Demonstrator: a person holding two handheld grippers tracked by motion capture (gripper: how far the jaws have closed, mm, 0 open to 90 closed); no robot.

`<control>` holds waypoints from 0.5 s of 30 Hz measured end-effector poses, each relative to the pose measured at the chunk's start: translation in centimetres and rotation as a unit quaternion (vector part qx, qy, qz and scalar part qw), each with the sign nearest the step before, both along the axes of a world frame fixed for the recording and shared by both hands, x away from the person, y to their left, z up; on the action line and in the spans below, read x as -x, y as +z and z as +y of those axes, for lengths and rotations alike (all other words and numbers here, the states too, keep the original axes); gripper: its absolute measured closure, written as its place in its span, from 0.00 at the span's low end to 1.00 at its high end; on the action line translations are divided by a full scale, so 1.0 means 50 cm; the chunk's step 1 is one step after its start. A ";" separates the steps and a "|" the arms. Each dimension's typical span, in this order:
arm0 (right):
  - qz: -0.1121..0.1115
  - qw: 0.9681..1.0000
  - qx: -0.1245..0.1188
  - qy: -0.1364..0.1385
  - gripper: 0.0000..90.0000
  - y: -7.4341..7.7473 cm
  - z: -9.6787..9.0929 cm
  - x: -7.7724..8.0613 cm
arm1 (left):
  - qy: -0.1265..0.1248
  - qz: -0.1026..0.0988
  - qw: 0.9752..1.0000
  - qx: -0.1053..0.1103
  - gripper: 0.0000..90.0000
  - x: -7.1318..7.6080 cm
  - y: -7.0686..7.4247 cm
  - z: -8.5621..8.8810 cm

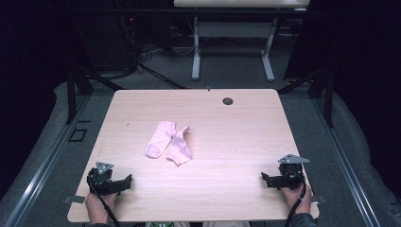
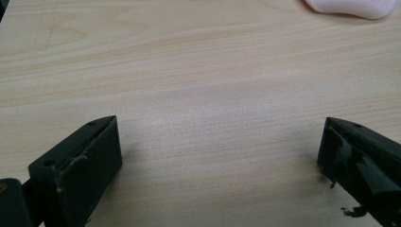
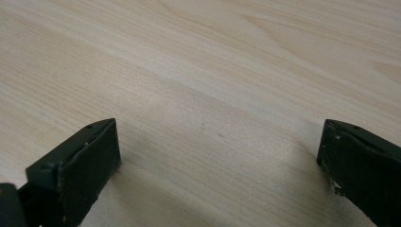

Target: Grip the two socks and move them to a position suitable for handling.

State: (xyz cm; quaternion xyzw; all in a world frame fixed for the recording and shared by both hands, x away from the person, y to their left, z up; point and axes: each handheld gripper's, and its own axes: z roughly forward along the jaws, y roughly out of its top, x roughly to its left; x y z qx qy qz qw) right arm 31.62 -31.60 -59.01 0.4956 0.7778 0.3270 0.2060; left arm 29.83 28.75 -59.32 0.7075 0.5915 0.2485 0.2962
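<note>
On my left, the left gripper (image 1: 126,180) rests low at the near edge of the table (image 1: 236,142), jaws spread wide with bare wood between them and nothing in their hold. In the left gripper view its jaws stand far apart, and a rounded pink edge of a sock (image 2: 352,7) peeks in at the top right, well ahead of the tips.

Moving toward the middle, the two pink socks (image 1: 168,143) lie flat on the table, side by side and overlapping a little, left of centre and nearer my left gripper than my right.

On the right, the right gripper (image 1: 264,178) sits at the near right edge, also wide open and empty, well apart from the socks.

I judge the work has not started: neither sock is touched, so reaching, gripping and whatever pairing or folding follows are all left.
</note>
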 end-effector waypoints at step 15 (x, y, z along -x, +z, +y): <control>0.002 1.000 0.001 -0.012 0.00 0.001 0.000 -0.007 | 0.004 -0.004 1.000 -0.007 0.01 0.002 0.001 -0.004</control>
